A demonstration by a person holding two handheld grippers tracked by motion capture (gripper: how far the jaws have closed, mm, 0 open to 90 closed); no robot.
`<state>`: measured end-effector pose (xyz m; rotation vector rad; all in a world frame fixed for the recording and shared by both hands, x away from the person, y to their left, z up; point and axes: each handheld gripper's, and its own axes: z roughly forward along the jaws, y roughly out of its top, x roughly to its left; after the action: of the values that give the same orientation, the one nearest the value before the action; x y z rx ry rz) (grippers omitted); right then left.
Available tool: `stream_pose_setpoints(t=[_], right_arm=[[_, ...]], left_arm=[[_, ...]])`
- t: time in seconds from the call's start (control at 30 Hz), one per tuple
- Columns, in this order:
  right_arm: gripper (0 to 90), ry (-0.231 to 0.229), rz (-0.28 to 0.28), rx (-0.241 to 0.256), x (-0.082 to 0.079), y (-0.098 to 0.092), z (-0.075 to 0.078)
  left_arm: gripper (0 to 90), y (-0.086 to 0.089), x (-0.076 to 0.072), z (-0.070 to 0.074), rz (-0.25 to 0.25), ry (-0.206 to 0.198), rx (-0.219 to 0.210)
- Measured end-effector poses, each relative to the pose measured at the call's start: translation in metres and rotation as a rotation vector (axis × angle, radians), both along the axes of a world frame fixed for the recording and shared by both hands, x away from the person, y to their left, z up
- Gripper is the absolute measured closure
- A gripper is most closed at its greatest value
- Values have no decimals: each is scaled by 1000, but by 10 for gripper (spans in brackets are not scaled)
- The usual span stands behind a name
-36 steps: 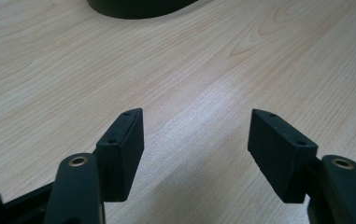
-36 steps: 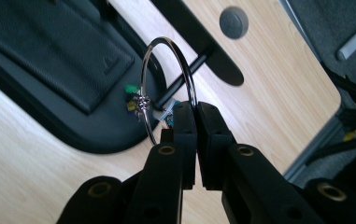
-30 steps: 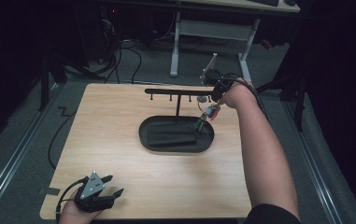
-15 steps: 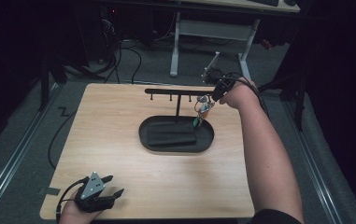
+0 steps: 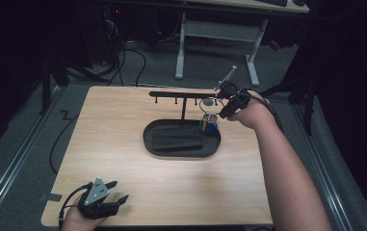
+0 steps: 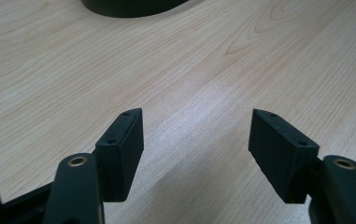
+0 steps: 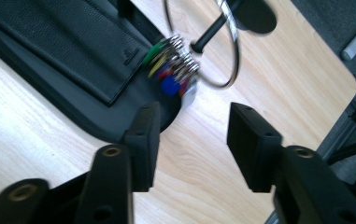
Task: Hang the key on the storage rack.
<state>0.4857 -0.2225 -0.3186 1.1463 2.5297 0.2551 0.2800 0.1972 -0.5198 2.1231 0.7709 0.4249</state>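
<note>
**Key ring hangs at the rack, right gripper just beside it**

High view: the right gripper (image 5: 227,103) sits at the far right end of the black hook rack (image 5: 183,94), just beside the key ring (image 5: 208,120) with its coloured tags, which dangles below the bar over the far right edge of the black oval tray (image 5: 181,153). The right forearm reaches long across the tabletop (image 5: 123,125), wrist bent inward. The left gripper (image 5: 116,192) rests at the near left corner, well apart from all that.

Left gripper view: jaws spread wide over bare wood, nothing between them; the tray's rim (image 6: 129,7) peeks in at the top.

Right gripper view: jaws parted and empty, the ring (image 7: 203,42) just ahead of the tips, its loop hanging face-on, tags (image 7: 171,70) bunched at its lower left above the tray. A flat black case (image 7: 68,42) lies in the tray.
</note>
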Motion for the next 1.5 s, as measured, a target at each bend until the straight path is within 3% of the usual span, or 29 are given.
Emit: stream_pose_setpoints(t=[0.23, 0.4, 0.63, 1.03, 1.13, 1.27, 1.33, 1.37, 1.4, 1.43, 1.47, 1.5], right_arm=[[346, -25, 6, 79, -27, -12, -13], [226, -66, -34, 165, -48, -27, -24], [159, -132, -74, 244, -83, -39, -46], [120, -269, -82, 347, -154, -45, -122], [104, -299, -96, 410, -169, -48, -142], [94, -354, -121, 437, -190, -53, -167], [90, -367, -138, 475, -203, -56, -182], [87, -386, -144, 485, -210, -58, -189], [102, -443, -148, 475, -225, -60, -201], [105, -441, -126, 459, -231, -61, -204], [93, -406, -108, 484, -234, -61, -201], [97, -427, -114, 502, -238, -62, -201]], left_arm=[[362, -3, -1, -1, 0, -2, 2], [361, -4, 0, -2, -5, -1, 11], [361, -5, 0, -3, -7, 5, 23], [358, -8, 1, -6, -8, 16, 20], [356, -8, 1, -6, -14, 17, 16], [345, -9, 0, -8, -12, 13, 10], [337, -9, 0, -9, -9, 17, 10], [333, -10, 0, -9, -6, 21, 9], [329, -11, -1, -9, -2, 23, 5], [323, -12, -1, -9, -1, 23, 3], [320, -13, -2, -9, -3, 20, 3], [319, -15, -2, -9, -3, 17, 3]])
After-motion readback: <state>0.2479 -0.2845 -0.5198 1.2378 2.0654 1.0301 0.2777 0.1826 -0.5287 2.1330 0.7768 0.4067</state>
